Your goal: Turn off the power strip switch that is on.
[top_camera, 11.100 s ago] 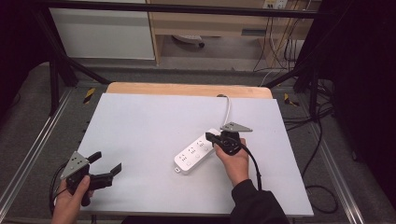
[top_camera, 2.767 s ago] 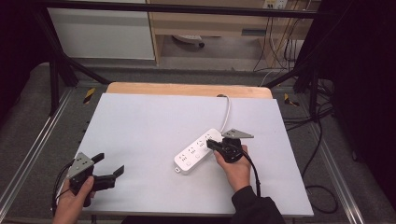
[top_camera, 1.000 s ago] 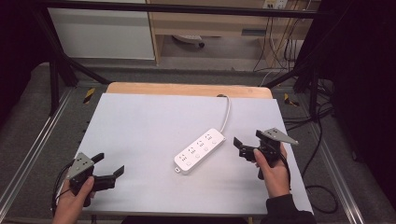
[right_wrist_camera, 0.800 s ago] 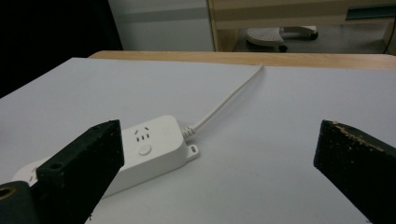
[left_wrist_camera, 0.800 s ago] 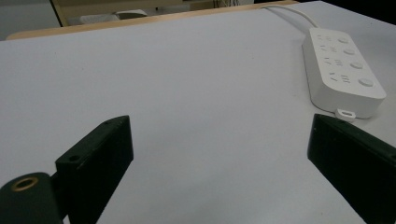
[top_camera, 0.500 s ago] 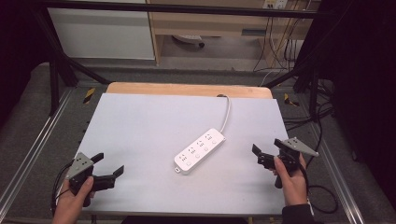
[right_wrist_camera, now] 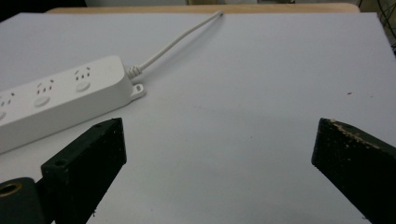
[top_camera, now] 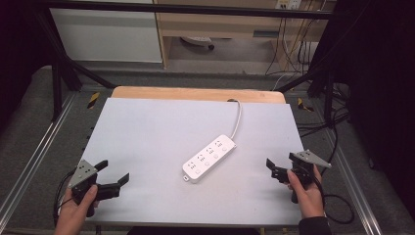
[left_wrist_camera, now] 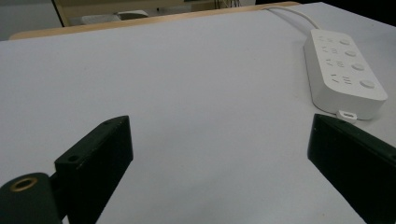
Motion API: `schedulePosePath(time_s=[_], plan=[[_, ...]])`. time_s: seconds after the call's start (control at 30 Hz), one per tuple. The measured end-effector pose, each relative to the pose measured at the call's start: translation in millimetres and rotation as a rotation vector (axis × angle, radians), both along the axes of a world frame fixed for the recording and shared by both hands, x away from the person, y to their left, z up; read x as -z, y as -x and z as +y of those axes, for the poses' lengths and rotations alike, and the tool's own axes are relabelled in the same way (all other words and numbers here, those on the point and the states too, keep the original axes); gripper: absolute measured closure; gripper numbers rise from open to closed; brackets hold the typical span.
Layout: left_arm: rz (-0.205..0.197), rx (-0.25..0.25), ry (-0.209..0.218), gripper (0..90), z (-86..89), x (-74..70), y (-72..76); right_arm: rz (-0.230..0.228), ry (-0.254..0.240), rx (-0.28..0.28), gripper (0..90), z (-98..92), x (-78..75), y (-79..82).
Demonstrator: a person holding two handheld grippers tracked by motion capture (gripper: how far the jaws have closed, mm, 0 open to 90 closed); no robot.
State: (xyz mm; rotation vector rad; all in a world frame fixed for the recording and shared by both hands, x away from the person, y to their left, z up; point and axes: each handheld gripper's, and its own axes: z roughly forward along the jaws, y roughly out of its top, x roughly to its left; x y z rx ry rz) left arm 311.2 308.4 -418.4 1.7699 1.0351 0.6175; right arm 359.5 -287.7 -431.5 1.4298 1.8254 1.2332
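Your left gripper: jaws spread wide, holding nothing, low over the near left corner of the table.
Your right gripper: jaws also wide apart and empty, near the table's right edge.
Power strip: lies flat and diagonal between your two grippers, well apart from both; ahead and to the right of the left fingers, ahead and to the left of the right fingers.
Cord: runs from the strip's far end away from your fingers and drops over the back edge.
Surface: a plain pale grey sheet over a wooden table whose bare edge shows at the far side.
Room: metal rails flank the table; beyond it, a pale cabinet, wooden shelving and loose cables on the floor.
Left gripper view: shows the strip's near mounting tab.
Right gripper view: shows the cord's ribbed collar where it enters the strip.
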Motion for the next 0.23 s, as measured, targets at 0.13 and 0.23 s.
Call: schedulePosePath(time_s=[0.13,0.23], plan=[[0.000,0.001,-0.001,6.5,-0.8,-0.1,0.0,0.020,0.027,-0.014,3.4,4.7,4.3,-2.0],[0.001,0.003,-0.004,6.5,-1.2,0.2,-0.4,0.059,0.041,-0.002,3.5,6.9,11.0,-4.7]])
